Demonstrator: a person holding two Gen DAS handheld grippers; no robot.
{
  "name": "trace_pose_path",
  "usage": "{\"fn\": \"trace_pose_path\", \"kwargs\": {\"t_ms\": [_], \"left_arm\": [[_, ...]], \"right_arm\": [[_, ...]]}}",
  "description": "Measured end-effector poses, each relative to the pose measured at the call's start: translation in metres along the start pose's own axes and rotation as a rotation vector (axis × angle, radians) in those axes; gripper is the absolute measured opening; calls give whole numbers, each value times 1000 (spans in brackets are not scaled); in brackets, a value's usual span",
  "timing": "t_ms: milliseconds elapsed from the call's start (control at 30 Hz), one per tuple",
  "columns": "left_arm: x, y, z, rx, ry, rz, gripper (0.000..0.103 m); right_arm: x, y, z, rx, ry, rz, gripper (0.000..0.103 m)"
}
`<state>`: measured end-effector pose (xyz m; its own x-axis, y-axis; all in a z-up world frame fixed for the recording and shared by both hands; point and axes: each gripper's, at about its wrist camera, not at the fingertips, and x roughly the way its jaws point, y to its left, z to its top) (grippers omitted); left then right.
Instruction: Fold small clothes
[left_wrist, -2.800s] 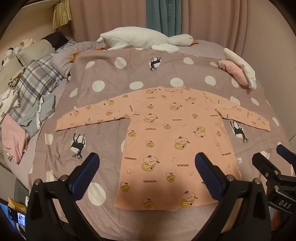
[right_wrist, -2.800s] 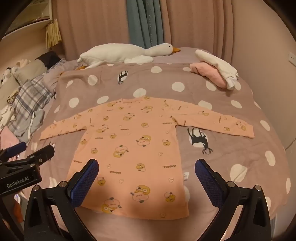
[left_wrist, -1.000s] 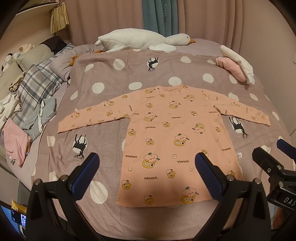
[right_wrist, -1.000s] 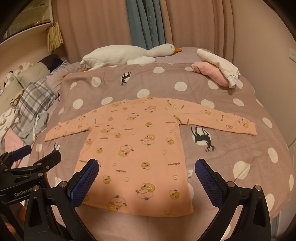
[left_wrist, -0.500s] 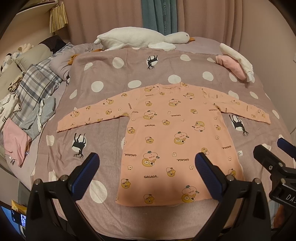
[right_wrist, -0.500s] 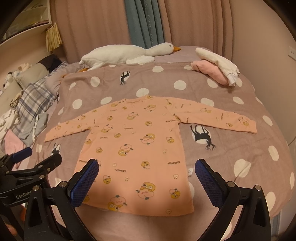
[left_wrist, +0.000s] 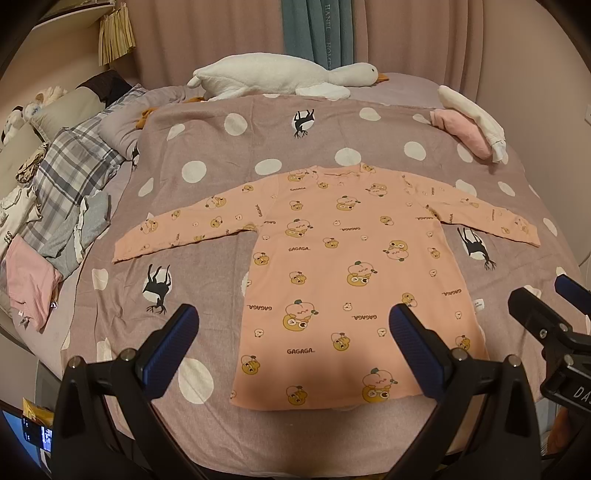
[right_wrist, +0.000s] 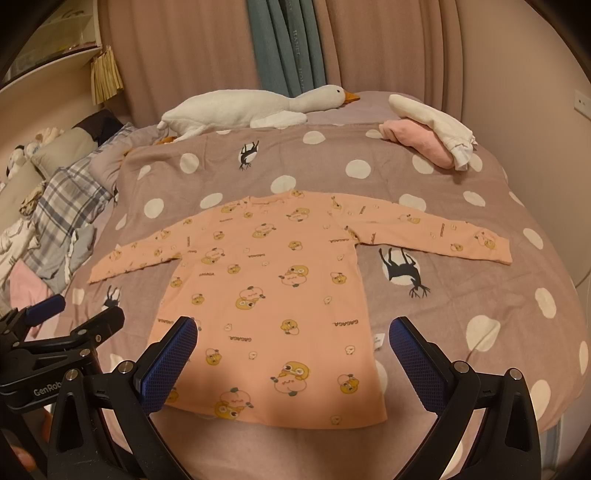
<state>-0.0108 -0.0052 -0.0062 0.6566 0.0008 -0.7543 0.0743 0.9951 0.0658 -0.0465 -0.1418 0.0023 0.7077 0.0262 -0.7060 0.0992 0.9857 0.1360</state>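
I hold the left tool (left_wrist: 293, 339) and right tool (right_wrist: 293, 341) spread wide and empty above the near hem of the peach shirt (left_wrist: 347, 266), laid flat, sleeves out, on the bed (left_wrist: 229, 155), presumably ready for folding.

My left wrist camera looks forward along my left gripper (left_wrist: 293, 350) from the foot of the bed (left_wrist: 207, 280), tilted down over it towards the curtains (left_wrist: 317, 33) at the far end. My right wrist camera looks the same way along my right gripper (right_wrist: 293, 354), from a spot a little further right. Both stand back from the bed's near edge. Both views take in the whole peach shirt (left_wrist: 343, 266) (right_wrist: 280, 288) and the plush goose (left_wrist: 273, 79) (right_wrist: 251, 107), and each catches the other gripper at its edge.
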Motion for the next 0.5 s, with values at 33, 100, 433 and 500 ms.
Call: {"fn": "trace_pose_path", "kwargs": {"t_ms": [33,100,433,500], "left_arm": [[0,0,0,0,0,-1,103],[1,0,-1,2,2,-2,103],[3,0,-3,-6,3,-8,103],[6,2,-3,-23,8,-21,103]], "right_arm": [[0,1,0,0,1,0,103],[0,-1,0,-1,1,0,103],[0,-2,0,5,1,4,103],[0,-3,0,9,1,7,103]]}}
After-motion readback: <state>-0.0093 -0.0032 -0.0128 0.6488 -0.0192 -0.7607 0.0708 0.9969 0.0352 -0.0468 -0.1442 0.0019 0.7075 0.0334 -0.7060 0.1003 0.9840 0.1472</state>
